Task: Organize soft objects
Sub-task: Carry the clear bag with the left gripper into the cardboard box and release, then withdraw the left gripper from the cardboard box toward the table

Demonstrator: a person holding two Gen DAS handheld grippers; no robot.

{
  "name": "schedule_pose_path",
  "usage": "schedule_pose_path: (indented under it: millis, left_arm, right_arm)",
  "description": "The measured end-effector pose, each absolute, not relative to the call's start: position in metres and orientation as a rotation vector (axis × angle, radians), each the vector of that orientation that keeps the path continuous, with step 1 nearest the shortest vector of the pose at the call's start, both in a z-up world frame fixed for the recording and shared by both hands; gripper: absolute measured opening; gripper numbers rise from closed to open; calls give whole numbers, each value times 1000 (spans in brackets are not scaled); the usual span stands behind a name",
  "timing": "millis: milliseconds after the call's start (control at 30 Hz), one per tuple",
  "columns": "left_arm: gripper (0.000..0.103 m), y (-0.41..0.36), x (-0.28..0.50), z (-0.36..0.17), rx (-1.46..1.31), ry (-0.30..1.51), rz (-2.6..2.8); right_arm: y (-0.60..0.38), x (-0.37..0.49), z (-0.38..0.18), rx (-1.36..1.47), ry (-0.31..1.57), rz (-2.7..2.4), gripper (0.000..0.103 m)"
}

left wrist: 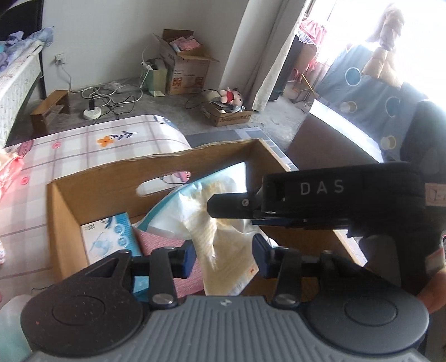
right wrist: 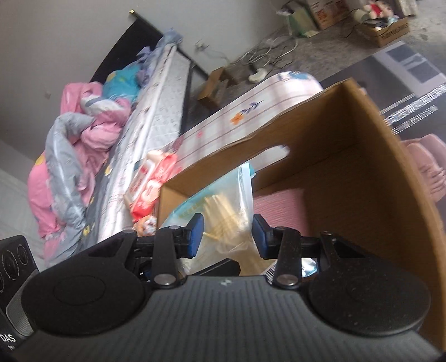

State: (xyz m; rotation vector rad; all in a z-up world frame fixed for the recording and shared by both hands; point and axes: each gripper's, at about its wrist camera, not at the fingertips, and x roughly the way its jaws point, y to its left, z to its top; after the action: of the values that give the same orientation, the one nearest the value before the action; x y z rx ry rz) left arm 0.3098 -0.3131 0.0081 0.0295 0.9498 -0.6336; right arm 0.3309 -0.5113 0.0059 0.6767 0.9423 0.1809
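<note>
With my left gripper [left wrist: 223, 257] and right gripper [right wrist: 227, 235] both part-open around the plastic bag [left wrist: 211, 222], I'd lower it straight into the cardboard box [left wrist: 111, 178] below.

Daylight w/ blown-out glare at the window [left wrist: 362, 22], upper right of left wrist view. Right wrist view motion-blurred — esp. the bedding [right wrist: 83, 133]. Fisheye bends edges.
</note>
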Motion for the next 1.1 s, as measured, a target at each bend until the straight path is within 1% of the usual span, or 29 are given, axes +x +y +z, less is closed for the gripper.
schedule_pose_path:
  millis: [33,167,200,233,367,467,600,667,733,900,967,1100]
  left_arm:
    - [58,-321,312,1,43,957,-619]
    - [58,-332,314,-16,95,987,-573]
    - [58,-328,313,-14,92,987,-570]
    - [58,-323,312,-13,88,984,-566]
    - [59,-301,312,3,83,957,-524]
    - [62,-283,304,22,71,923,-502]
    - [67,-258,285,47,79,871,-482]
    - [69,-241,272,61,82,844,-476]
    - [73,-218,257,73,78,821,-471]
    - [81,-139,214,98,24,771,-398]
    - [81,-103,198,103,-10,762,-345]
    - [82,-46,164,105,-43,736,-234]
  right_arm:
    - [-522,331,1,663,930,145,40]
    - [-548,329,-17,604,896,37,42]
    - [-553,327,-22,611,893,34,39]
    - [-557,325,-25,621,881,49,40]
    - [-560,322,-29,635,871,62,41]
    - [-555,318,-27,659,870,74,41]
    - [-542,310,-10,658,855,98,42]
    - [-533,301,-1,650,843,107,43]
    - [-523,286,12,637,826,119,47]
    - [-490,234,45,616,740,190,56]
    - [-472,214,53,605,712,222,58]
    - [-430,184,57,593,704,311,58]
